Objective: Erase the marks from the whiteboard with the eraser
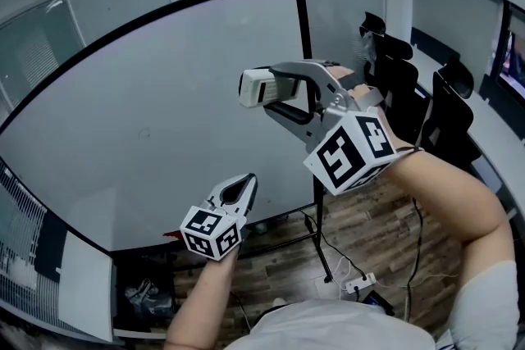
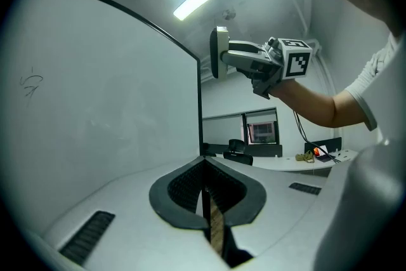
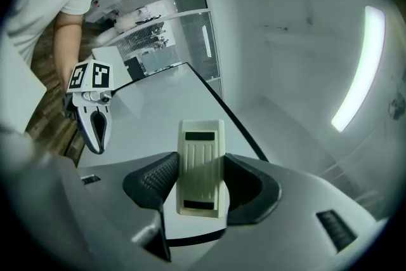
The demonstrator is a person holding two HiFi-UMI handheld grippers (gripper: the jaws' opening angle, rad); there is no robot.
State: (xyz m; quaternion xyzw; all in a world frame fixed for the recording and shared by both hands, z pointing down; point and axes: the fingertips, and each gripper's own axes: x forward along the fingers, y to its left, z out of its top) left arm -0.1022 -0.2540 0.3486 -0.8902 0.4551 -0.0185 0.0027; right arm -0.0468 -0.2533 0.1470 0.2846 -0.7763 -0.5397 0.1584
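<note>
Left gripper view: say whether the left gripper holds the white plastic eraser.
No: the left gripper is shut and empty; the right gripper clamps the white plastic eraser.

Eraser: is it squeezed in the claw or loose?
Squeezed. In the right gripper view, the right gripper has a jaw pressed on each side of the eraser.

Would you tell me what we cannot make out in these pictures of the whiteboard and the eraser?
- Left gripper view: the mark on the whiteboard is too faint and small to read.
- Right gripper view: the eraser shows only its plastic back, and its wiping face is turned away.
- Head view: part of the whiteboard's lower edge is hidden behind the left gripper.
</note>
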